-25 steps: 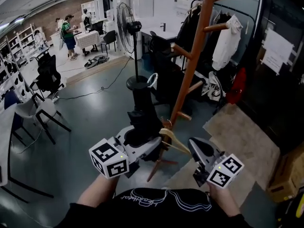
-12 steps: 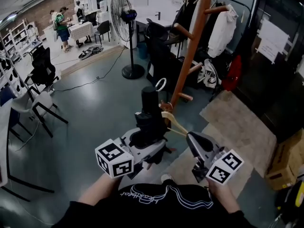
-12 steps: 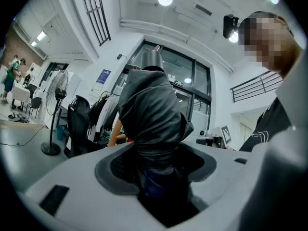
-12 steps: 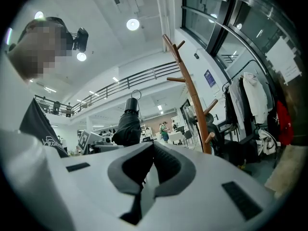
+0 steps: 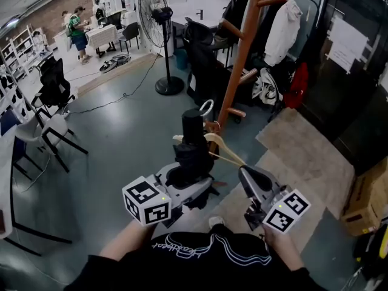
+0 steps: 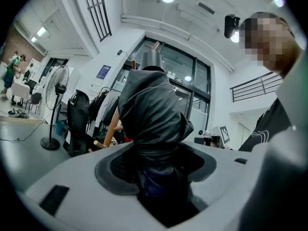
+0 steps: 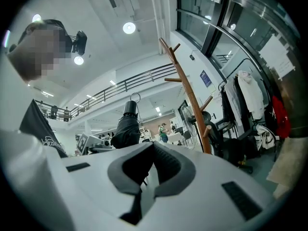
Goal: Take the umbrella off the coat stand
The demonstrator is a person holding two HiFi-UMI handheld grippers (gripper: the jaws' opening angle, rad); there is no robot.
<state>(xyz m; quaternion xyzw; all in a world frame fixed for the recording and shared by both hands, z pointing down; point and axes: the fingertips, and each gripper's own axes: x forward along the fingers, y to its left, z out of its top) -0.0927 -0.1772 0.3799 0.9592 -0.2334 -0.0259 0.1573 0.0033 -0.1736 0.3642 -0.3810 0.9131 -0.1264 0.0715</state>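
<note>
Folded umbrella [image 5: 193,143] held off the coat stand [image 5: 243,47]
The left gripper [image 5: 190,177] has its jaws partly apart and clamped on the black umbrella's lower end, holding it upright, apart from the stand; the right gripper [image 5: 244,176] is closed on nothing

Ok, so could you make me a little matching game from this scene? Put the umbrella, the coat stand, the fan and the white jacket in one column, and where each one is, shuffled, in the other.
Things:
1. black folded umbrella
2. tall brown wooden coat stand
3. black pedestal fan
4. white jacket

Places:
A. hanging up high, farthest right of the four
B. clamped upright in the left tool
C. standing at the back, farthest left of the four
D. standing upright just beyond the umbrella

Pairs: 1-B, 2-D, 3-C, 4-A
</note>
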